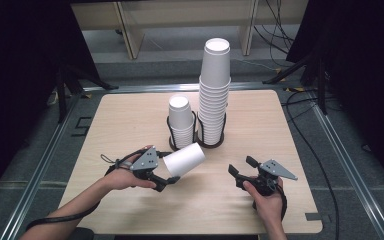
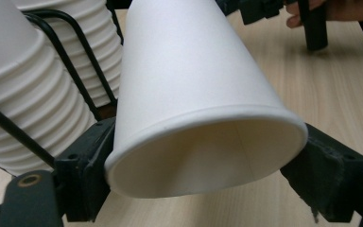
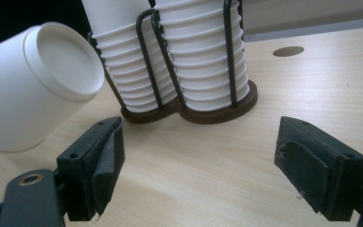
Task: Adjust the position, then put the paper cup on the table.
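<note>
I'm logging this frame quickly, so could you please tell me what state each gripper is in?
Left gripper: closed on a white paper cup, held near its rim.
Right gripper: open, holding nothing.

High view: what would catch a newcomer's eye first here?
The tall stack of white paper cups rising from a wire holder at the table's centre, beside a shorter stack. Next, the single paper cup held sideways by its rim in the left gripper, while the right gripper waits open.
</note>
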The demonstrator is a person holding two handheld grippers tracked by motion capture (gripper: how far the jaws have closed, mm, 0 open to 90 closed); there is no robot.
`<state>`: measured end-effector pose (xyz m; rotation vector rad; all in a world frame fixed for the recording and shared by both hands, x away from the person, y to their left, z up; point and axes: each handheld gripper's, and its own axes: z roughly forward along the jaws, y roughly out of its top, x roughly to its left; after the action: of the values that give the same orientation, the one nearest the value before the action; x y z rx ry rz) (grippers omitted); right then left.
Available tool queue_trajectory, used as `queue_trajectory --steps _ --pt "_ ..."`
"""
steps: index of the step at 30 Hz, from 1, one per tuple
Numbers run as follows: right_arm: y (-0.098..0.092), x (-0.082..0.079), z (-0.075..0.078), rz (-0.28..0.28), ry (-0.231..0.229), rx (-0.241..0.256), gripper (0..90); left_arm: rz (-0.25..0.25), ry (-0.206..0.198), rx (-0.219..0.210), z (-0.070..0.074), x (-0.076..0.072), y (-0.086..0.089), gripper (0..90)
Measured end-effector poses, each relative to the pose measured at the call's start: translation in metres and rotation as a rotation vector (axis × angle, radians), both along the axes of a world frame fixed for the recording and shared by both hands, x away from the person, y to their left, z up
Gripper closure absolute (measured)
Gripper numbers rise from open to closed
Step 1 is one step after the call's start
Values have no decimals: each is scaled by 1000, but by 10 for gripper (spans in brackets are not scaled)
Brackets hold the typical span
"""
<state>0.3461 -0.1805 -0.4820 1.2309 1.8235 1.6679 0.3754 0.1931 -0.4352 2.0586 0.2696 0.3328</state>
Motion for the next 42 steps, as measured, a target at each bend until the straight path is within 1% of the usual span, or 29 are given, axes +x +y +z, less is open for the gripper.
queue_trajectory --steps 1,2,3,4,5,6,7,10,11,12,15,16,17,18,20,22,23,25,27,28,29,31,32,34,35,36,37,38,42 --pt "0 -1 2 6 20 -16 175 -4 -6 8 -1 0 0 164" --pt "1 1 1 24 -4 -11 175 -12 -7 4 -2 0 0 163" --pt "2 1 2 34 23 -28 175 -17 -8 13 -2 0 1 164" --pt "3 3 2 51 -2 -30 175 -12 -10 20 -1 0 2 163" --pt "3 3 2 66 -4 -46 174 -7 -5 9 -1 -1 2 164" --pt "5 5 2 92 -36 -78 173 -12 -2 14 -1 -1 2 164" --pt "5 5 2 92 -36 -78 173 -14 -5 18 -1 -1 2 164" --pt "4 6 4 165 -64 -149 160 -28 -1 40 -1 0 3 164" --pt "6 5 5 188 -53 -184 155 -28 12 35 -1 0 2 164" --pt "5 6 7 223 -67 -231 155 -35 5 56 0 1 2 164" --pt "5 6 8 248 -51 -248 155 -60 8 66 1 4 0 164" --pt "4 9 9 288 -75 -290 155 -67 10 81 2 4 -1 164" --pt "4 9 9 288 -75 -290 155 -77 9 89 3 4 -1 164" --pt "4 10 10 323 -70 -335 157 -95 -4 109 4 6 -2 164" --pt "5 9 10 331 -54 -347 158 -102 5 112 4 7 -3 164" --pt "6 10 11 363 -61 -412 159 -112 8 119 5 9 -3 164" --pt "6 9 11 367 -49 -413 158 -130 19 118 5 10 -3 164" --pt "6 8 12 374 -41 -413 159 -132 20 132 5 11 -3 165" --pt "5 7 12 386 -37 -418 159 -145 -1 172 4 13 -3 165" --pt "5 7 12 391 -30 -422 159 -146 16 160 3 13 -3 164" --pt "4 8 11 400 -35 -428 159 -147 12 169 3 13 -3 163" --pt "3 7 10 399 -4 -401 160 -146 9 186 2 13 -2 162" --pt "3 10 9 409 -31 -413 159 -142 12 187 2 13 -1 163" --pt "3 11 8 409 -15 -422 160 -150 13 202 3 14 0 163" --pt "4 12 8 415 -7 -421 160 -150 15 191 3 13 0 163" --pt "5 12 9 409 13 -417 161 -157 10 204 5 13 0 163" --pt "5 12 9 409 13 -417 161 -157 10 204 5 13 0 163" --pt "6 14 11 413 -6 -427 163 -177 19 213 9 14 -1 163" --pt "6 14 14 410 2 -442 166 -200 7 233 12 16 -3 164"
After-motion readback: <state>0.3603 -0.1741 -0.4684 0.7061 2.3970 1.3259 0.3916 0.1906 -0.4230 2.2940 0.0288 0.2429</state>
